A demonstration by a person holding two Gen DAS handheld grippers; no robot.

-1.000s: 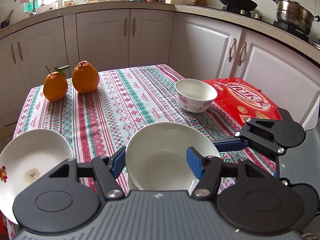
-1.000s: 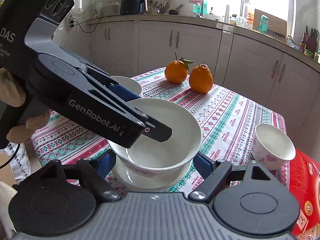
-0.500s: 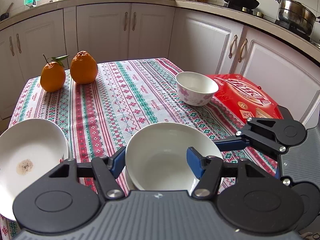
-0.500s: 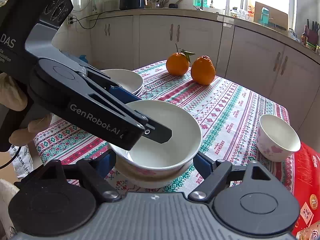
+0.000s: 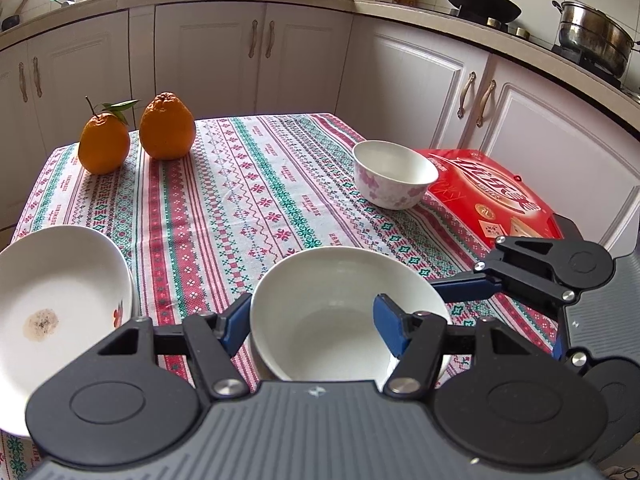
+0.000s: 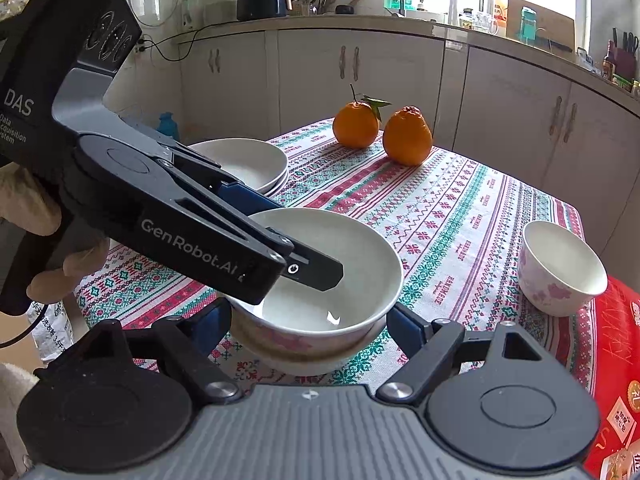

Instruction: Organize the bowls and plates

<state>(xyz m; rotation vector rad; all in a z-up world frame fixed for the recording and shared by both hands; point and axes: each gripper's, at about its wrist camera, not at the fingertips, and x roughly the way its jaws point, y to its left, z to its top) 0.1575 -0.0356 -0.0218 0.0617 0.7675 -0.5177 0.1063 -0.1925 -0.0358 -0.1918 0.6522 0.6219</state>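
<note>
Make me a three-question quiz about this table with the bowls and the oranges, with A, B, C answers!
1. Where does the small flowery bowl stand?
A. between the oranges
B. on the tablecloth next to the red box
C. on the kitchen counter

2. How many oranges are on the table?
A. one
B. four
C. two

3. What is the left gripper doing?
A. it is shut on the rim of the wide white bowl
B. it hangs open in the air
C. it holds an orange

Answers:
1 B, the bowl sits right by the box's edge.
2 C, two stand side by side at the far corner.
3 A, one finger is inside the bowl and one is outside it.
</note>
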